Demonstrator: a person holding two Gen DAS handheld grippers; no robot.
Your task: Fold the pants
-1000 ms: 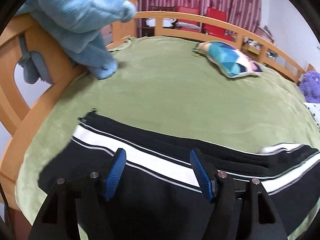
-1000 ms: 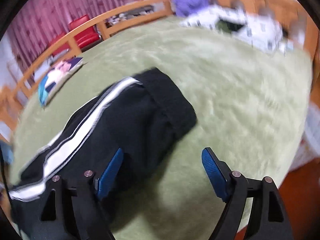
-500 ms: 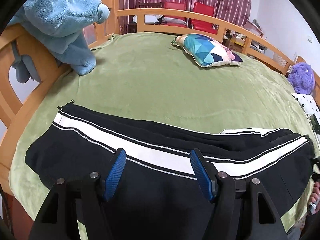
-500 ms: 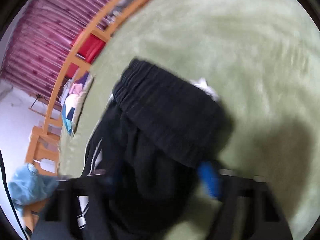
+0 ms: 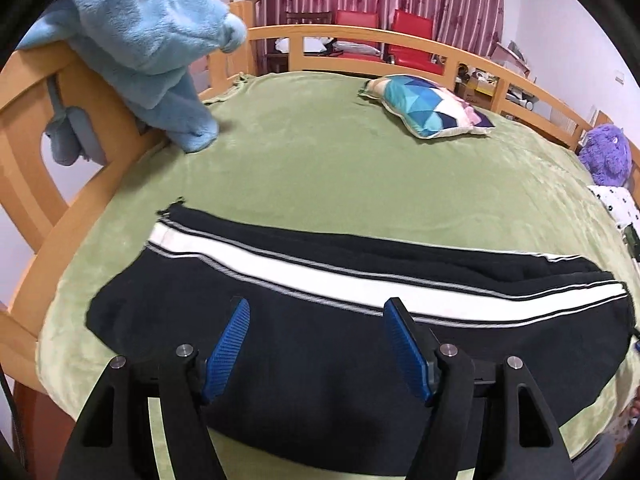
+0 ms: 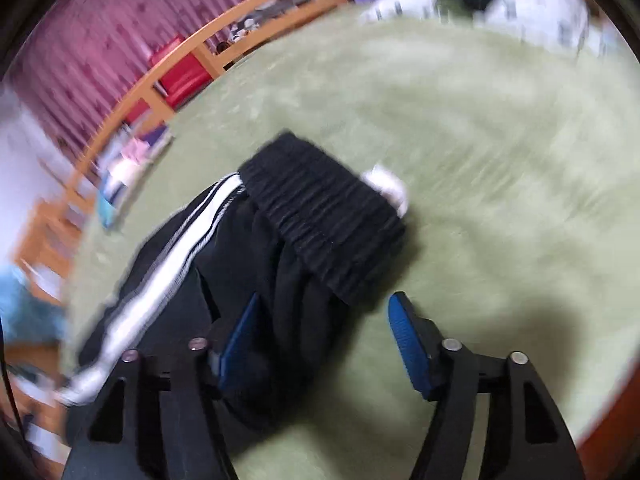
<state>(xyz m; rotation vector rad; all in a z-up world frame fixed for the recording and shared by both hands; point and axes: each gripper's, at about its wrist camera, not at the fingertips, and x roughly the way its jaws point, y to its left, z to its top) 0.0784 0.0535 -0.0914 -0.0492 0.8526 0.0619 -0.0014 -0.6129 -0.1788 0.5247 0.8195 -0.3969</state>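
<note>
Black pants (image 5: 340, 360) with a white side stripe lie folded lengthwise across the near part of a green bed cover (image 5: 320, 168). My left gripper (image 5: 316, 344) is open and hovers over the leg part, its blue pads clear of the cloth. In the blurred right wrist view the ribbed waistband (image 6: 324, 224) lies ahead, with a bit of white cloth at its far edge. My right gripper (image 6: 328, 340) is open, just above the pants (image 6: 180, 280) near the waistband, with black cloth between the fingers but not pinched.
A light blue plush blanket (image 5: 148, 48) hangs over the wooden bed rail (image 5: 32, 152) at left. A patterned pillow (image 5: 428, 108) lies at the far side, a purple plush toy (image 5: 608, 152) and spotted cloth (image 5: 616, 204) at right. Red chairs (image 5: 384, 36) and curtains stand behind.
The left gripper has shifted a little to the right and closer over the pants. The right gripper has swung over the waistband end, with strong motion blur. Both stay open.
</note>
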